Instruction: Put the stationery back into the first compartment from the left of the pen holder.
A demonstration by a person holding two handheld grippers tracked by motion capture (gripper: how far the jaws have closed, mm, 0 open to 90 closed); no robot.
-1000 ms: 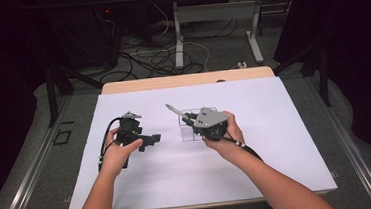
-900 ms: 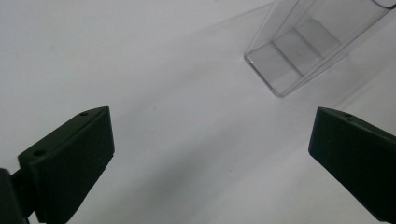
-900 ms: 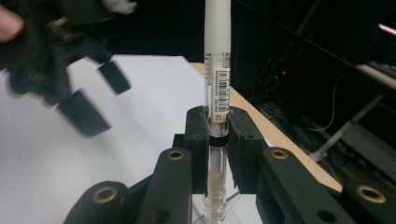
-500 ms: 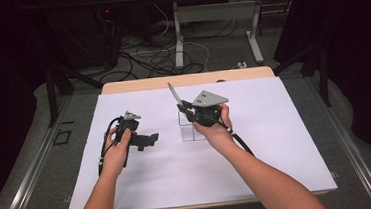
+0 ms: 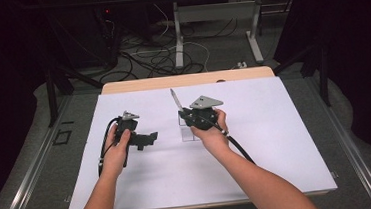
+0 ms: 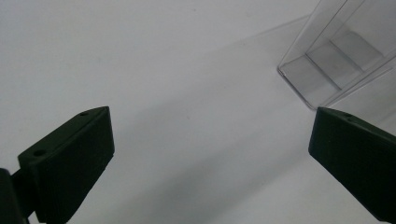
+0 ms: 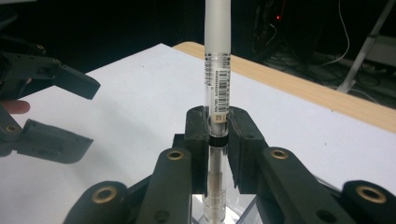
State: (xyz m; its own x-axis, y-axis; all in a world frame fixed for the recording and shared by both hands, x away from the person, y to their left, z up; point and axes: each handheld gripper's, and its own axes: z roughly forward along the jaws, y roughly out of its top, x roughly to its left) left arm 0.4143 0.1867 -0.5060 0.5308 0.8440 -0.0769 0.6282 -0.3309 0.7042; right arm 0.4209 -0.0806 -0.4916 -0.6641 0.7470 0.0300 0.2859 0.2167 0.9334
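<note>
The right gripper was clamped on a pen held upright above a clear box. The left gripper sat beside it on the white table, jaws spread wide.

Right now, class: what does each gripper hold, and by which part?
The right gripper clamps a pen around its clear lower barrel. The left gripper is open, holding nothing.

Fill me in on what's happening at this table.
A person works two hand-held grippers over a white-covered table. The right gripper is shut on a clear pen with a barcode label, holding it upright above a small clear plastic holder. The left gripper is open, empty, and pointed toward that holder.
</note>
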